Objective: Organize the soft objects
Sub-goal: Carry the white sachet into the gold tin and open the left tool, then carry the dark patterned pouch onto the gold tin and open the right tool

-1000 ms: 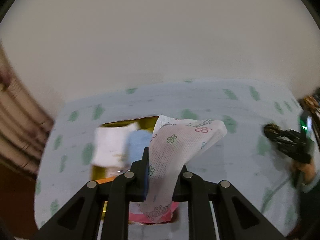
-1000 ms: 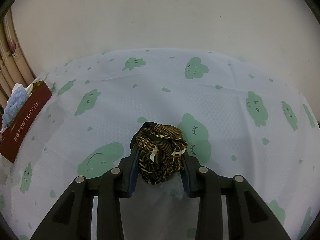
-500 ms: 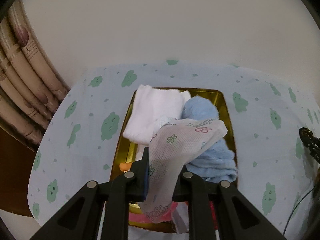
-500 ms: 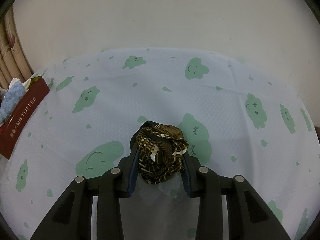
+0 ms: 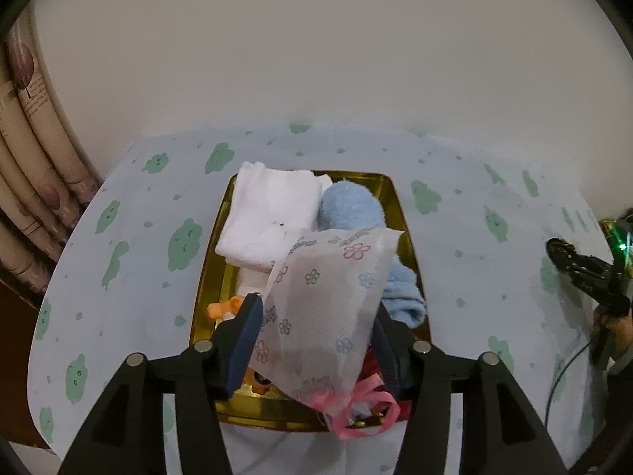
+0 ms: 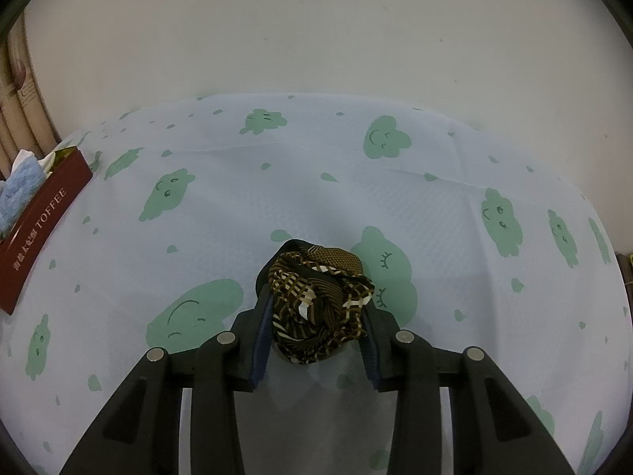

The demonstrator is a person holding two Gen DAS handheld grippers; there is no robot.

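The flowered cloth hangs between the jaws of the left gripper, above the gold tin. Those jaws have just been opening and now stand apart; whether either pad touches the cloth cannot be told. In the tin lie a white towel, a blue towel and a pink ribbon. The right gripper is clamped on a bunched brown scarf, just above the tablecloth, which is pale with green clouds. The tin's red side reads TOFFEE. A plain wall stands behind; a curtain hangs at left.
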